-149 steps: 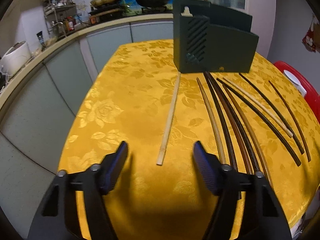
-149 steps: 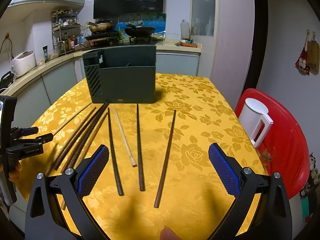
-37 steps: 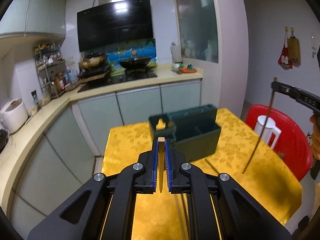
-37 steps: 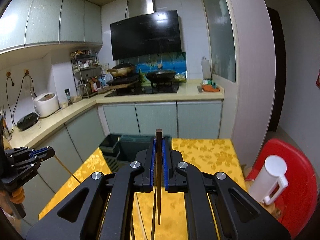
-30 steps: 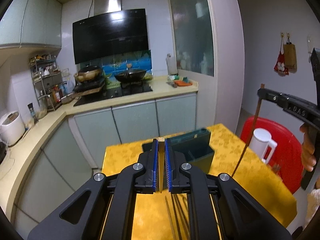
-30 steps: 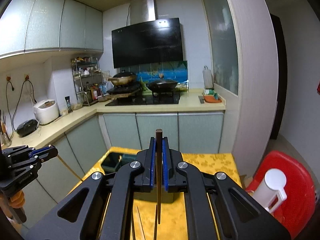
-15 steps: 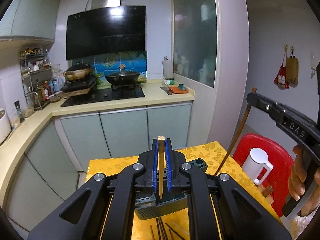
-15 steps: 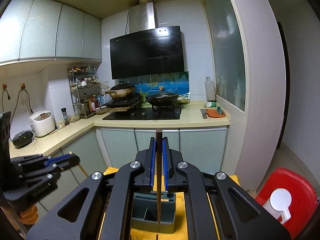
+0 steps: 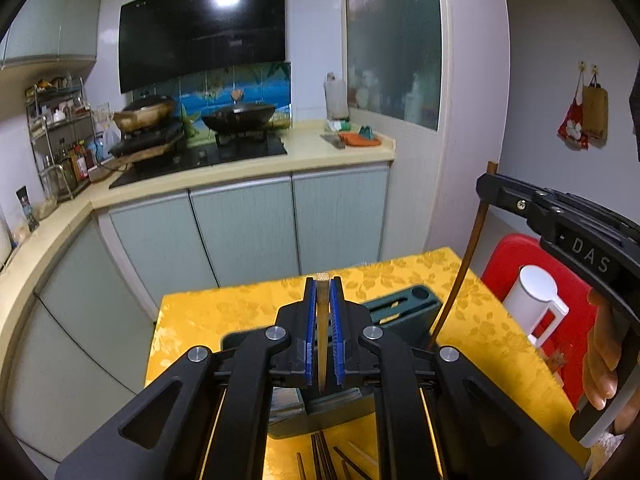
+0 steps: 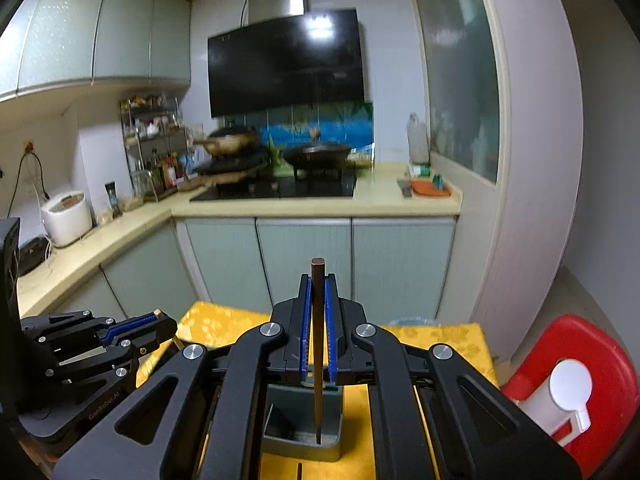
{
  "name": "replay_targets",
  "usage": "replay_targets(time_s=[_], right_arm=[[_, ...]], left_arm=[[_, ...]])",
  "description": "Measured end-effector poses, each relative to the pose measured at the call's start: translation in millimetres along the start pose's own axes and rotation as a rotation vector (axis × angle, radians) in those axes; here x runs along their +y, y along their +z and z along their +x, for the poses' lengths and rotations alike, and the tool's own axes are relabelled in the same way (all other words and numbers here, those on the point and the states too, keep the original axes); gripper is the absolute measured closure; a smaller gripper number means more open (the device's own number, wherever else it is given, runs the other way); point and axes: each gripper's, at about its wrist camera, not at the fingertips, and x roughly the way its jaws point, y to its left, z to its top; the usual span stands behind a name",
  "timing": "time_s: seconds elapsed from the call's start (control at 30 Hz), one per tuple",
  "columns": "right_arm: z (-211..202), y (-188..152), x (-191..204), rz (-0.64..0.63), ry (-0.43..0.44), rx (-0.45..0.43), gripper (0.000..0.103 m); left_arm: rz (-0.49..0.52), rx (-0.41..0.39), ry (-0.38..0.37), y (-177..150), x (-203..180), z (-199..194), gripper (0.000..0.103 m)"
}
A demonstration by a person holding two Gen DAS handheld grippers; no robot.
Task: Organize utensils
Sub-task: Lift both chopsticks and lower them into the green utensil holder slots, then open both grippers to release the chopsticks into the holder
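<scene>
My left gripper (image 9: 322, 280) is shut on a light bamboo chopstick (image 9: 321, 332) held upright above the dark green utensil holder (image 9: 404, 312). My right gripper (image 10: 316, 278) is shut on a dark brown chopstick (image 10: 318, 352), also upright, its lower tip hanging over the holder's open compartment (image 10: 304, 436). In the left wrist view the right gripper (image 9: 490, 184) stands to the right, its dark chopstick (image 9: 464, 264) slanting down to the holder. In the right wrist view the left gripper (image 10: 160, 320) is at the left. Several chopsticks (image 9: 320, 460) lie on the yellow tablecloth (image 9: 192, 320).
A red chair (image 10: 592, 360) with a white jug (image 10: 568, 392) stands right of the table. Kitchen counter and cabinets (image 9: 240, 232) lie beyond the table's far edge, with a hob and woks (image 10: 312, 160) on top.
Both grippers, each holding a chopstick, have moved forward and down over the holder. The holder now sits right under the fingers in both views, and the two grippers are closer together.
</scene>
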Motion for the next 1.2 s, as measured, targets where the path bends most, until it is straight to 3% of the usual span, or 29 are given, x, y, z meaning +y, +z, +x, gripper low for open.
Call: replay_targets(time_s=[0.13,0.2,0.23,0.3,0.37,0.7,0.93,1.2], right_arm=[[10.6,-5.9,0.5,0.015,0.018,0.035,0.094],[12.8,-6.2,2.2,0.011,0.020,0.042,0.090],[12.7,-6.3,3.0,0.009,0.022,0.044,0.084],[10.2,-5.8,3.6,0.012,0.009,0.032,0.050],[6.7,-4.9,4.1,0.013,-0.005,0.006,0.043],[-21.5,1.6,-6.1,-0.003,-0.036,-0.051,0.043],[-55.7,-21.4,-8.9,-0.028,-0.047,-0.069,0.042],[-73.4,-71.3,-12.0,-0.009,-0.057,-0.020,0.042]], left_arm=[[0.001,0.014,0.008,-4.8,3.3,6.3,0.096],[0.000,0.013,0.011,-5.1,5.2,5.8,0.087],[-0.001,0.011,0.013,-4.8,6.4,4.8,0.081],[-0.009,0.004,0.009,-2.3,8.2,1.6,0.054],[-0.017,-0.016,0.013,-0.8,10.5,-3.5,0.049],[-0.022,-0.087,0.059,-3.4,21.1,-36.6,0.027],[0.008,-0.111,0.091,-31.7,23.8,-61.2,0.023],[0.015,-0.092,0.116,-80.3,22.6,-78.8,0.023]])
